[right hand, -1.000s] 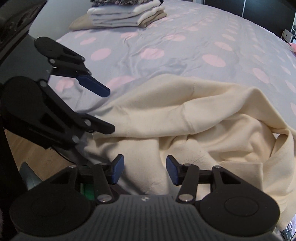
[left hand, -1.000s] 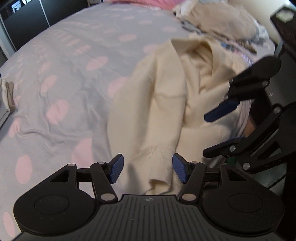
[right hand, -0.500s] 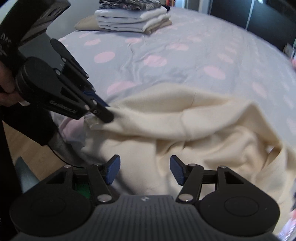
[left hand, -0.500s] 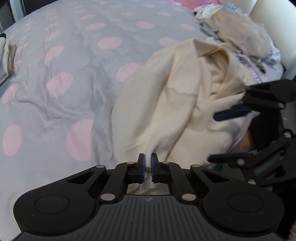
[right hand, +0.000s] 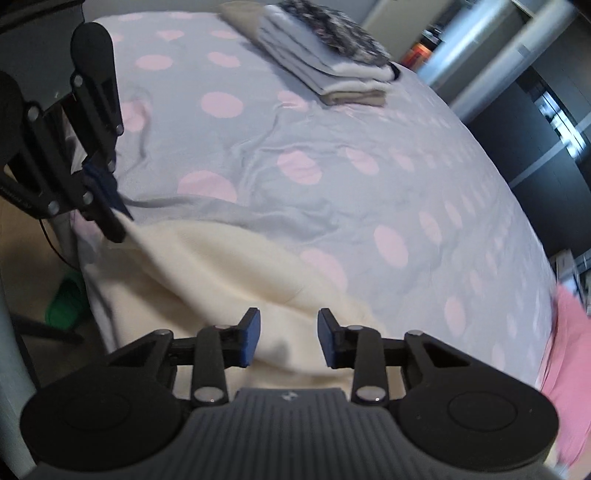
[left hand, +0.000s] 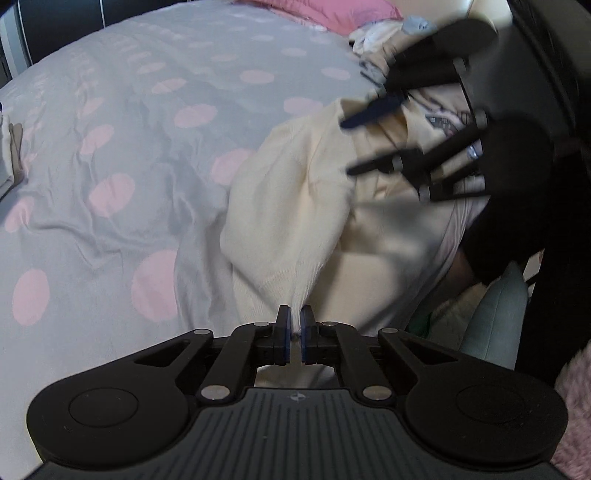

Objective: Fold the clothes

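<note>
A cream knit sweater (left hand: pixel 288 206) lies bunched at the near edge of a grey bedspread with pink dots (left hand: pixel 122 155). My left gripper (left hand: pixel 294 334) is shut on the sweater's ribbed hem, and the cloth stretches up from its pads. In the right wrist view the same sweater (right hand: pixel 207 273) spreads below my right gripper (right hand: pixel 289 341), which stands open just above the cloth with nothing between its fingers. The left gripper (right hand: pixel 118 218) shows there at the left, pinching a corner of the sweater. In the left wrist view the right gripper (left hand: pixel 362 144) hovers open, blurred, over the garment's far part.
A stack of folded clothes (right hand: pixel 332 66) sits at the far side of the bed. A heap of unfolded laundry (left hand: pixel 380 40) and a pink pillow (left hand: pixel 332 11) lie at the head end. Wooden floor and a green object (right hand: pixel 64 302) show beyond the bed edge.
My left gripper shut on the sweater's hem and is pulling it toward the bed edge. My right gripper stayed open and swung up over the sweater, its view turning toward the folded stack.
</note>
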Motion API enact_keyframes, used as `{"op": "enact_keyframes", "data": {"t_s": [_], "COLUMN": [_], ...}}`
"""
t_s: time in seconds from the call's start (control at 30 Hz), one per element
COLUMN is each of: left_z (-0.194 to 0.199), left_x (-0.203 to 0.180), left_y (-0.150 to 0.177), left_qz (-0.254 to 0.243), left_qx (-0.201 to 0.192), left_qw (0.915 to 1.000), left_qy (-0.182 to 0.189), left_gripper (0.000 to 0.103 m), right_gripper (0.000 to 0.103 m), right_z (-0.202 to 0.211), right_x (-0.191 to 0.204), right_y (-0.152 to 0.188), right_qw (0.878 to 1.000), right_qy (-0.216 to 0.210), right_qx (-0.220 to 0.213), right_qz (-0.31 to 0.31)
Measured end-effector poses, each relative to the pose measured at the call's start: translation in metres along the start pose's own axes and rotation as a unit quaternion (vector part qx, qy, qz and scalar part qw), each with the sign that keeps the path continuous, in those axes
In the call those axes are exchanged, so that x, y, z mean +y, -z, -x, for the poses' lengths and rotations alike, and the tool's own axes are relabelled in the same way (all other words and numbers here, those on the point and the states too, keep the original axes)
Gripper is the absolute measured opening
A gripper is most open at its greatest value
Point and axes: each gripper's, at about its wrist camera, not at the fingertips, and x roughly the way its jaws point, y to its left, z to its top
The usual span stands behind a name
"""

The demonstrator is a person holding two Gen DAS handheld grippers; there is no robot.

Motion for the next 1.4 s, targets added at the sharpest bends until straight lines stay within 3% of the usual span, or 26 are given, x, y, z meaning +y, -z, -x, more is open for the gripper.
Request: {"op": "enact_keyframes", "data": {"t_s": [0.2,0.5,0.6,0.8,0.87,0.97,1.1,1.23,1.4], "left_z": [-0.004,-0.019,-0.017,-0.012,-0.008,-0.002,0.005,0.007,0.001], "left_x": [0.007,0.023,0.028,0.034,0.039,0.046,0.050,0.036,-0.002], "left_y": [0.008,0.014,0.014,0.013,0.012,0.010,0.004,-0.007,-0.014], "left_qz": [0.015,0.055,0.063,0.084,0.096,0.108,0.112,0.076,-0.006], "left_qx": [0.010,0.040,0.039,0.031,0.023,0.009,-0.021,-0.040,-0.025], "left_qw": [0.9998,0.9977,0.9972,0.9959,0.9951,0.9940,0.9933,0.9963,0.9989], "left_qy": [0.007,0.004,0.005,0.001,-0.005,-0.015,-0.018,0.003,0.040], "left_gripper": [0.003,0.003,0.003,0.003,0.003,0.003,0.003,0.003,0.003], "right_gripper": [0.037,0.036,0.027,0.022,0.012,0.010,0.010,0.010,0.010], "right_z": [-0.025,-0.044,-0.054,-0.067,-0.064,-0.050,-0.023,0.001,0.018], "right_x": [0.009,0.028,0.032,0.035,0.033,0.024,-0.003,-0.028,-0.027], "right_y": [-0.005,-0.013,-0.013,-0.011,-0.010,-0.011,-0.009,0.001,0.037], "right_qw": [0.993,0.967,0.958,0.950,0.953,0.965,0.987,0.998,0.998], "right_qy": [-0.034,-0.097,-0.116,-0.136,-0.135,-0.126,-0.073,-0.026,-0.011], "right_qx": [0.019,0.033,0.040,0.050,0.047,0.032,0.001,-0.013,0.012], "right_qz": [0.109,0.232,0.258,0.277,0.266,0.228,0.140,0.056,0.061]}}
